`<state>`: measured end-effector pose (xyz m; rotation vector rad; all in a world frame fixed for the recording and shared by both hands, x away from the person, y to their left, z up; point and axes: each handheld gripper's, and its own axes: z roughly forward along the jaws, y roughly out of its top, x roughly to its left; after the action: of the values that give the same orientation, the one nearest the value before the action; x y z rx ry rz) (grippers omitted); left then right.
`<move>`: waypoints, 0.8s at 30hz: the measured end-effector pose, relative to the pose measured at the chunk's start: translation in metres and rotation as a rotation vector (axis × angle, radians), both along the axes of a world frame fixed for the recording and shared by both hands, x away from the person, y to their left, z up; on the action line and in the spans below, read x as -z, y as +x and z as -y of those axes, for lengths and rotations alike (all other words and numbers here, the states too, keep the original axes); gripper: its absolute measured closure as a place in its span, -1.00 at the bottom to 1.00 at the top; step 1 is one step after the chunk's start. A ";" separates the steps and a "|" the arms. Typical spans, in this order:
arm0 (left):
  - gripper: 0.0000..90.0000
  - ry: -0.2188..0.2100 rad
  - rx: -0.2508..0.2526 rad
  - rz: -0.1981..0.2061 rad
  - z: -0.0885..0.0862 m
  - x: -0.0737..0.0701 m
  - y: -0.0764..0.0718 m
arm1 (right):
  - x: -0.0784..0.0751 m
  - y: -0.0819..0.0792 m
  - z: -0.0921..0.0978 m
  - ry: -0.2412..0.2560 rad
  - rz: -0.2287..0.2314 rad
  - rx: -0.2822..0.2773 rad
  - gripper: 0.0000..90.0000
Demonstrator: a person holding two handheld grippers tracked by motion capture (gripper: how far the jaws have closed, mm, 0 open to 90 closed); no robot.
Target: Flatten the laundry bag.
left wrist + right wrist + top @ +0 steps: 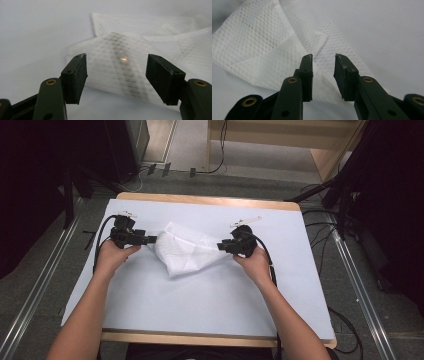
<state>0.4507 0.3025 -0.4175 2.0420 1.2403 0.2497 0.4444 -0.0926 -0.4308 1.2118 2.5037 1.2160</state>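
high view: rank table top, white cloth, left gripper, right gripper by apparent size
1. table top, by far the largest.
2. white cloth, crumpled in the middle.
3. left gripper and right gripper: they look about alike, each partly covered by the hand holding it, so no ranking between them.

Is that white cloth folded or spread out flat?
Folded. The white cloth lies bunched on the table, with overlapping layers and creases in both gripper views.

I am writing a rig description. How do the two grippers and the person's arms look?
Both the left gripper and the right gripper are black, with flat rectangular pads and brass-coloured rivets. A black cable trails from each. Small whitish tags sit on top. The forearms are bare, without sleeves.
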 end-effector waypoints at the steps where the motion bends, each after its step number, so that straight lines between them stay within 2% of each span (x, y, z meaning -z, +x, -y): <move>1: -0.27 0.006 -0.002 0.008 -0.001 0.004 0.003 | 0.002 0.003 0.003 -0.004 0.006 0.006 0.55; 3: -0.29 0.017 -0.019 -0.005 -0.004 0.012 0.009 | 0.002 0.004 0.004 -0.004 0.006 0.012 0.54; 7: -0.38 0.005 -0.042 -0.037 -0.009 0.023 0.015 | 0.010 0.012 0.011 -0.008 -0.006 0.036 0.50; 9: -0.39 0.016 -0.043 -0.034 -0.011 0.028 0.015 | 0.011 0.014 0.012 -0.011 -0.014 0.046 0.50; 11: -0.39 0.014 -0.036 -0.058 -0.010 0.033 0.016 | 0.015 0.017 0.015 -0.014 -0.019 0.056 0.48; 16: -0.40 0.025 -0.036 -0.044 -0.008 0.034 0.014 | 0.020 0.022 0.025 -0.023 -0.036 0.094 0.45; 20: -0.27 0.048 -0.062 -0.006 -0.007 0.036 0.008 | 0.023 0.025 0.034 -0.029 -0.051 0.123 0.42; 22: -0.13 0.064 -0.068 -0.013 -0.006 0.034 0.007 | 0.026 0.026 0.038 -0.030 -0.058 0.133 0.42; 24: -0.01 0.063 -0.070 -0.018 -0.005 0.034 0.006 | 0.028 0.028 0.041 -0.033 -0.061 0.145 0.41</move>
<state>0.4567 0.3078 -0.4515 2.0609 1.3319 0.3080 0.4725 -0.1336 -0.4589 1.4146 2.4174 1.1149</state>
